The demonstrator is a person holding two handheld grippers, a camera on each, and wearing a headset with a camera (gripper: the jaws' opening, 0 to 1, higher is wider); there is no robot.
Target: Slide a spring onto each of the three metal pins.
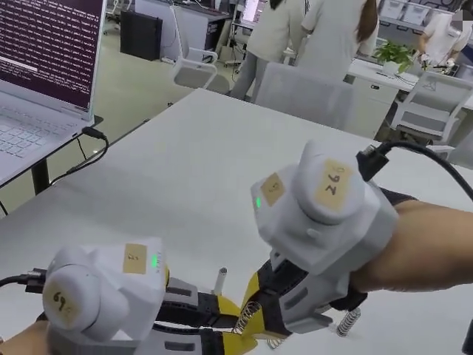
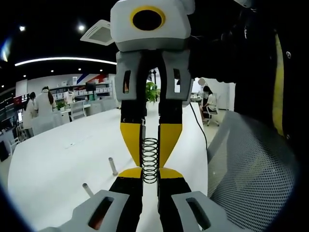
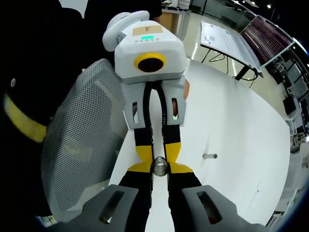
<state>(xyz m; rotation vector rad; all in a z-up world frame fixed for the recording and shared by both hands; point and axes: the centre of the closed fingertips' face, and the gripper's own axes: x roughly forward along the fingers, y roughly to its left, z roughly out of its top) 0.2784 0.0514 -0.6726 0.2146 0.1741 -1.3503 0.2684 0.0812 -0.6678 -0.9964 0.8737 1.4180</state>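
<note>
- The left gripper (image 2: pixel 150 175) is squeezing its black jaws with yellow tips onto one end of a thin, curly wire spring (image 2: pixel 150 159).
- The right gripper (image 3: pixel 161 173) is facing it, tip to tip, and is pinching the other end of the same spring.
- The spring is hanging in the air between the two grippers, above the near edge of the smooth white tabletop (image 1: pixel 185 170).
- A skinny, round grey metal pin (image 2: pixel 112 166) is standing straight up on the tabletop just beside the jaws, and a second pin (image 2: pixel 87 189) is standing near it.
- A loose spring (image 1: pixel 347 322) is lying on the tabletop by the near edge, just beside the right gripper.
- A grey laptop (image 1: pixel 29 111) is sitting open beyond the left edge.
</note>
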